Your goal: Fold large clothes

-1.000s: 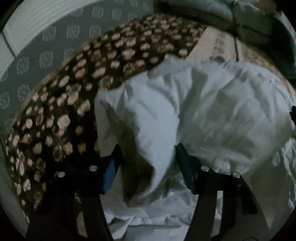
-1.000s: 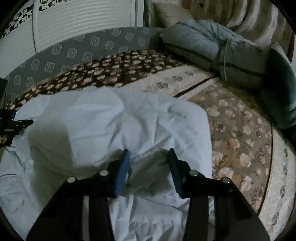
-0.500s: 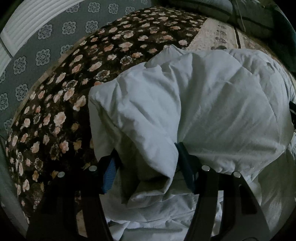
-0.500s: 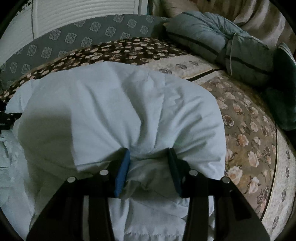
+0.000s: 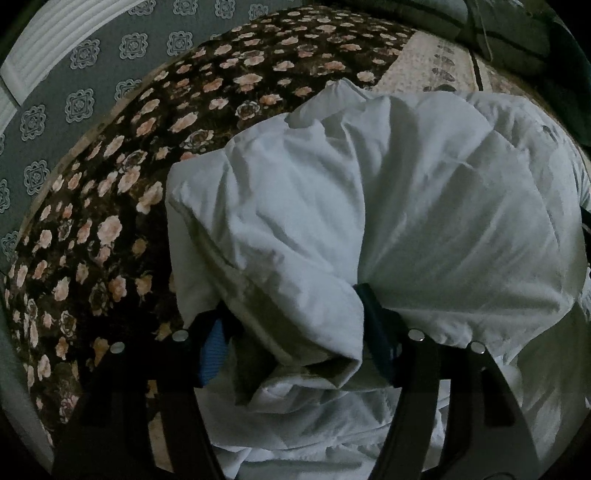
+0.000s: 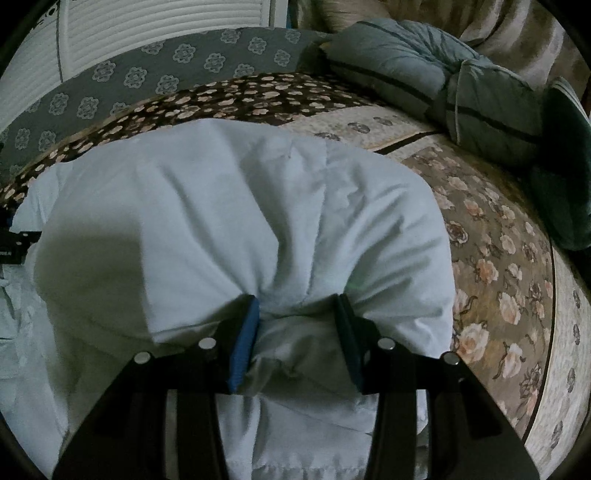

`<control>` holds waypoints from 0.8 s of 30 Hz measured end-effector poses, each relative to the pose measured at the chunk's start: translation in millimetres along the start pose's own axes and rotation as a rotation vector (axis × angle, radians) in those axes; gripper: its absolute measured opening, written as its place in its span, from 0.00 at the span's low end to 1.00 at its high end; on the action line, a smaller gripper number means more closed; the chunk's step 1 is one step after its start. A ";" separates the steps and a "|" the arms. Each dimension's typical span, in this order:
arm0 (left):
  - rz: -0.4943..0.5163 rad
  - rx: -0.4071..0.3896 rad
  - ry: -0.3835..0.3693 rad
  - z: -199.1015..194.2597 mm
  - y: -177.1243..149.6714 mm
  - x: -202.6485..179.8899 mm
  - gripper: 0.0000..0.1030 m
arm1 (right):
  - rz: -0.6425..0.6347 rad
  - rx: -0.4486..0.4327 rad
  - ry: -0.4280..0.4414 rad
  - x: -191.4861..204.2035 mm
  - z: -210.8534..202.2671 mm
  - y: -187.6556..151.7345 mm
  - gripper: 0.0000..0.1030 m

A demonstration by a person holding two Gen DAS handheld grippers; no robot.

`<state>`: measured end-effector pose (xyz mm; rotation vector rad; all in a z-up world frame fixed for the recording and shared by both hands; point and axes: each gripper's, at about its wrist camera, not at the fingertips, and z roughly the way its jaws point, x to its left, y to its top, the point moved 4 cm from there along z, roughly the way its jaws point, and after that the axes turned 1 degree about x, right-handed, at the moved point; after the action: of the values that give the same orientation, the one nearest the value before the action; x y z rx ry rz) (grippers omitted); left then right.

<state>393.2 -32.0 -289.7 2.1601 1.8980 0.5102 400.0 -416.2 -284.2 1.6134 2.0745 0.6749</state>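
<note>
A large pale blue-white garment (image 5: 388,206) lies bunched on a bed, its folded-over part puffed up in front of both cameras; it also fills the right wrist view (image 6: 236,221). My left gripper (image 5: 291,325) is shut on a thick fold at the garment's left edge, cloth bulging between the blue pads (image 5: 212,350). My right gripper (image 6: 299,325) is shut on a bunch of the same garment near its right edge, cloth pinched between the pads (image 6: 245,347). More of the garment lies flat beneath both grippers.
The bed has a dark floral cover (image 5: 122,206) on the left and a tan floral cover (image 6: 506,295) on the right. Grey-green pillows (image 6: 424,81) are piled at the far end. A patterned grey headboard side (image 6: 155,77) and white slatted panel (image 6: 129,26) stand behind.
Both grippers have carried the held fold forward over the garment and lower toward the bed. The cloth has drawn tauter and smoother. Both grips are unchanged.
</note>
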 end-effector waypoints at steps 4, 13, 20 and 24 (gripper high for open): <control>0.003 0.002 0.005 0.6 -0.2 -1.3 0.66 | 0.008 0.005 -0.005 -0.6 0.6 -0.2 0.42; 0.007 -0.002 0.035 5.2 0.2 -2.3 0.72 | 0.030 0.006 0.009 -2.9 2.3 -0.2 0.42; -0.026 0.018 -0.006 -3.6 3.7 5.6 0.72 | 0.136 0.008 0.012 -12.3 -25.3 -2.1 0.57; -0.005 -0.018 0.031 -20.2 -1.9 5.1 0.79 | 0.138 -0.023 -0.033 -21.5 -78.9 -15.6 0.72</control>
<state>384.0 -27.9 -271.3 2.1475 1.9071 0.5611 345.7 -449.4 -230.6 1.7552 1.9381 0.7103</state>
